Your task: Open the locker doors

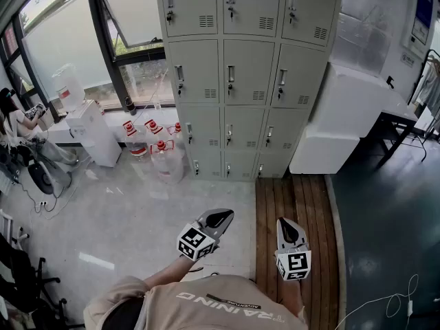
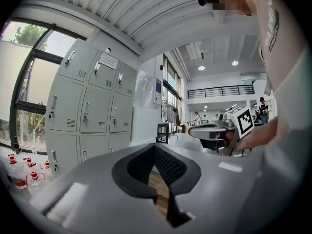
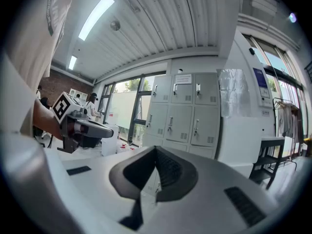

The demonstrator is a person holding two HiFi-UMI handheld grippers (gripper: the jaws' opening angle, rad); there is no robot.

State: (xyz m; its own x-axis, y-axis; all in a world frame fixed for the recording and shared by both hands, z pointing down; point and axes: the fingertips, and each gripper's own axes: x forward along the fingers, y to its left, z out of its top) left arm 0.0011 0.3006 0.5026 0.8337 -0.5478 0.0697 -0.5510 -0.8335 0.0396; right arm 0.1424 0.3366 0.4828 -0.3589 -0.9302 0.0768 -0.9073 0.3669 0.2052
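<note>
The tall grey metal locker cabinet (image 1: pixel 240 67) stands against the far wall. It has three columns of doors, and all the doors that show are shut, so the task is not yet begun. Each door carries a small metal latch handle (image 1: pixel 230 74) near its left edge, so I judge that the hinges are at the right. The person stands well apart from the cabinet and must first walk nearer. It seems wise to begin with the right column, so that an open door does not cover the next one. The left gripper (image 1: pixel 220 218) and the right gripper (image 1: pixel 287 231) are both held level and side by side. The jaws of each are pressed together with nothing between them. They should be spread before they reach a handle, then pinch it squarely and pull in an arc, not straight back.

The pale grey floor (image 1: pixel 124 212) meets a strip of brown wooden planks (image 1: pixel 295 198) under the person. A large window with dark frame (image 1: pixel 130 47) is at the left of the cabinet. A big white box-shaped unit (image 1: pixel 344 115) stands just beside the cabinet at its right. Clear plastic water bottles with red caps (image 1: pixel 161 153) stand on the floor near the lower left doors and may be in the way.
</note>
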